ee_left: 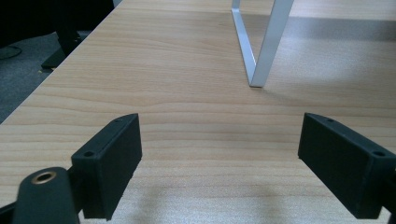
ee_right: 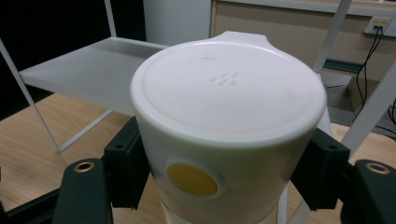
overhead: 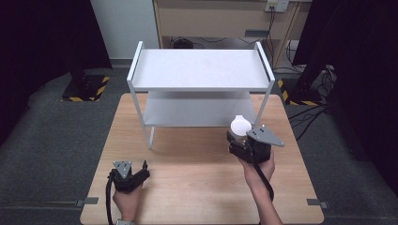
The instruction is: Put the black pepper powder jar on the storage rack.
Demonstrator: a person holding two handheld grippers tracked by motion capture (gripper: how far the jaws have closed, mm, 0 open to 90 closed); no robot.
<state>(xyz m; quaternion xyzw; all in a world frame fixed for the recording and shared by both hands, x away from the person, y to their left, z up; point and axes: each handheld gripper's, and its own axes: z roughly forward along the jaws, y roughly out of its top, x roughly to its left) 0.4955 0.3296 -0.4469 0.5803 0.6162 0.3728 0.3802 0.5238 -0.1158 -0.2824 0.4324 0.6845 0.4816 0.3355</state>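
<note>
Your left gripper [overhead: 139, 172] sits low at the near left, jaws spread wide; your right gripper [overhead: 237, 140], raised at the right, is clamped around something

The right hand-held gripper [ee_right: 229, 175] grips a white container [ee_right: 229, 126] between its two black jaws. The container has a flat lid and a yellow dot on its side. Behind it stands a white shelf [ee_right: 88, 70] on the bench [ee_right: 28, 149].

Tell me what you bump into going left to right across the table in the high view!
Left gripper → white shelf's front-left leg → white container held in the right gripper.
</note>
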